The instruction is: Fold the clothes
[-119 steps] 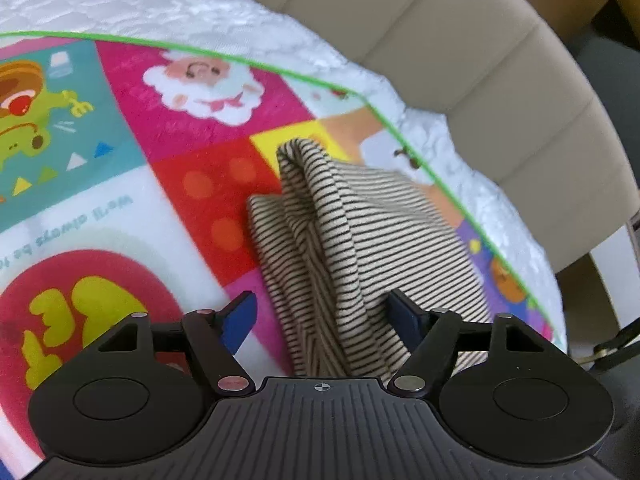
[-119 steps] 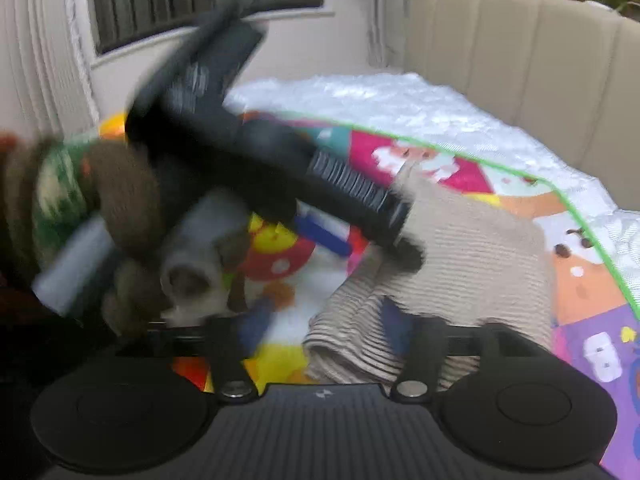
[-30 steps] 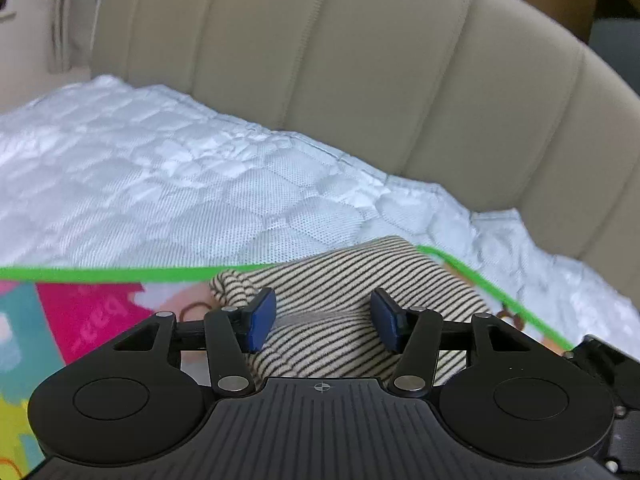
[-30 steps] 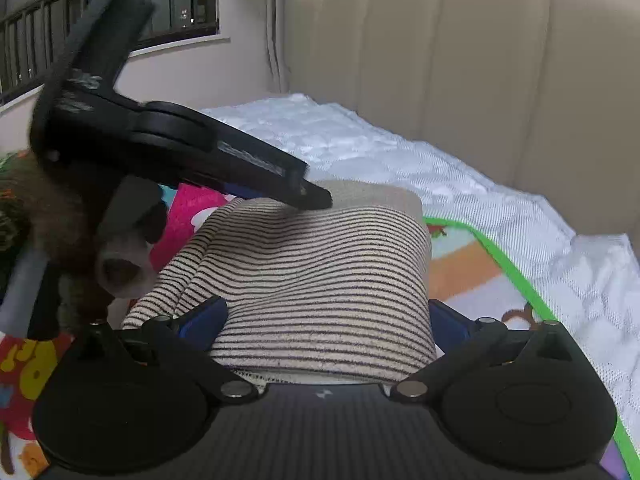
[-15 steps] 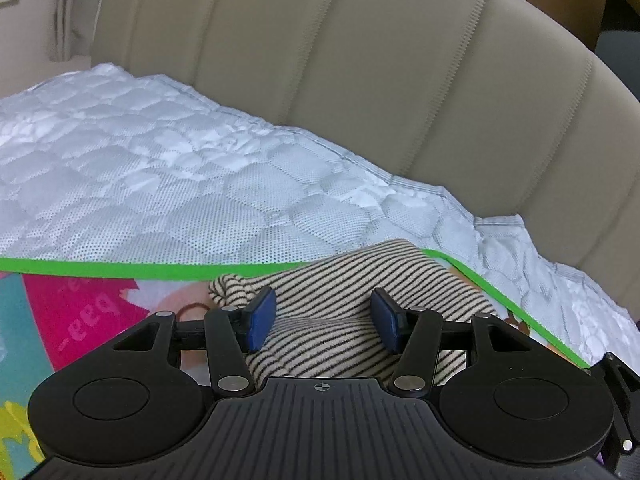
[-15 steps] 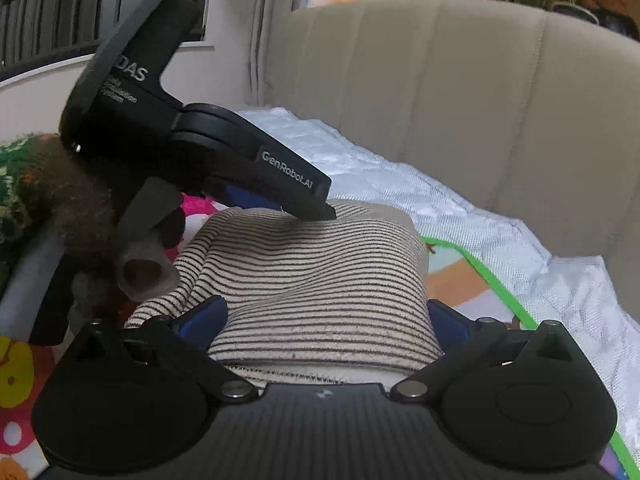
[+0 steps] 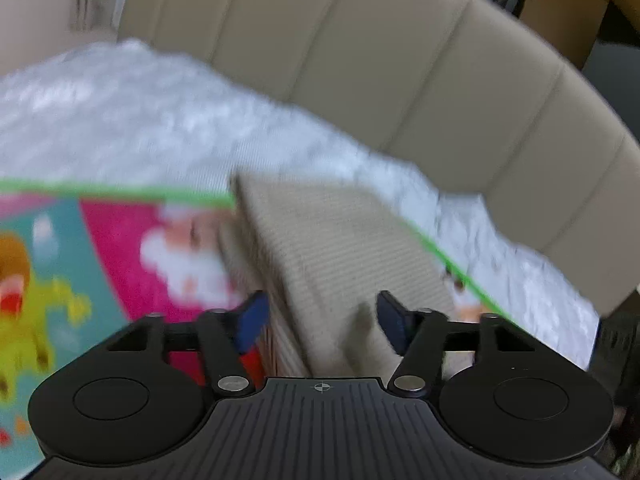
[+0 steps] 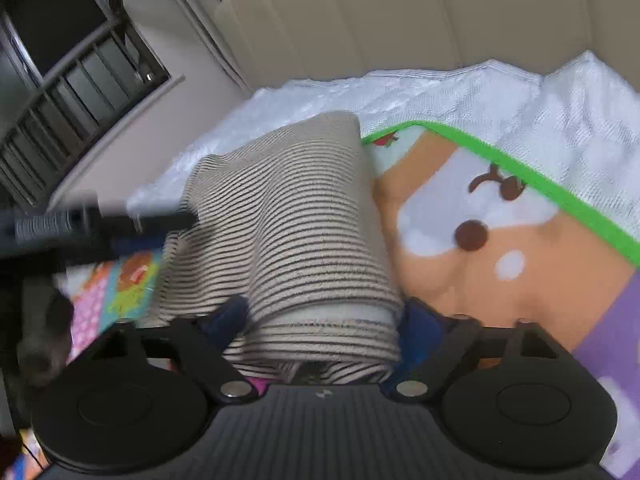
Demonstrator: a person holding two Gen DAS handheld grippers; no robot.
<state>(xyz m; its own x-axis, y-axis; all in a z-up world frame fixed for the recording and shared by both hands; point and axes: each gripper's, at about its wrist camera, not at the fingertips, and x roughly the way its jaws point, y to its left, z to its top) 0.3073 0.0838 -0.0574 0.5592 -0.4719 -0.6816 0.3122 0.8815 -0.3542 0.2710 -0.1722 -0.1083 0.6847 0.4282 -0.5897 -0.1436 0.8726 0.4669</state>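
Observation:
The folded striped garment (image 8: 296, 224) lies on the colourful play mat (image 8: 500, 248) near its green edge. My right gripper (image 8: 326, 318) has its blue fingers pressed on both sides of the garment's near rolled fold, shut on it, and this view is tilted. In the blurred left wrist view the striped garment (image 7: 340, 248) stretches away from my left gripper (image 7: 322, 318), whose fingers stand apart and open with cloth lying between them. In the right wrist view the left gripper's fingers (image 8: 160, 220) touch the garment's left edge.
The play mat (image 7: 120, 248) lies on a white quilted cover (image 7: 140, 128) over a bed. A beige padded headboard (image 7: 400, 60) runs behind it. A barred window (image 8: 60, 80) is at the left. A dark sleeve (image 8: 36, 340) sits at the lower left.
Both views have swung and the left one is blurred. My right fingers have come closer together on the garment's fold. The left gripper has drawn back, so more of the mat shows.

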